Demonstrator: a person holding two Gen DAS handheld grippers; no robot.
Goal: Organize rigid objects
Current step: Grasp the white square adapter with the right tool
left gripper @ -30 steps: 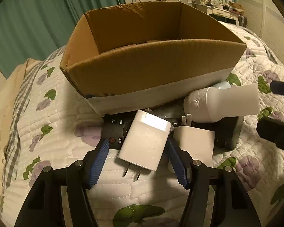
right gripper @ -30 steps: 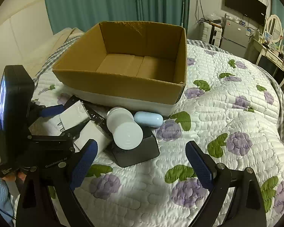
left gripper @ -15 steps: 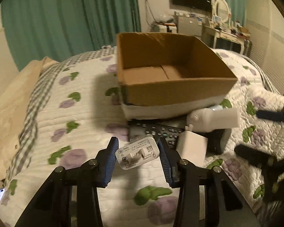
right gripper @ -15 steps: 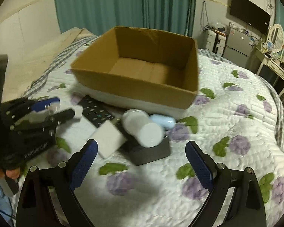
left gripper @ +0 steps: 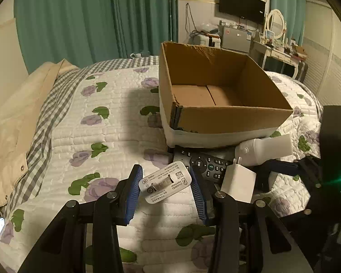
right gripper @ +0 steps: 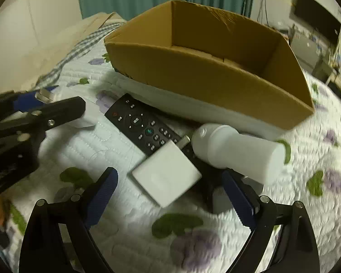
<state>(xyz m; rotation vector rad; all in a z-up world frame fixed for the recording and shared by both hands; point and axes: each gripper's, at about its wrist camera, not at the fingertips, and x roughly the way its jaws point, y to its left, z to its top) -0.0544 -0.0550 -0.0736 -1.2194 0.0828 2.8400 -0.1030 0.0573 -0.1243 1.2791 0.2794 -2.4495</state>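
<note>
Now the left gripper (left gripper: 166,183) holds a white charger (left gripper: 165,182) clamped between its fingers above the bed (left gripper: 106,136), ready for the empty cardboard box (left gripper: 216,104); the right gripper (right gripper: 170,191), fingers apart, straddles a second charger (right gripper: 167,175).

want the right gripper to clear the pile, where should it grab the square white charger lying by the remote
Grip the square white charger across its two flat side faces, coming from above and the near side. It lies flat, prongs toward the remote, and the open right gripper already straddles it.
</note>
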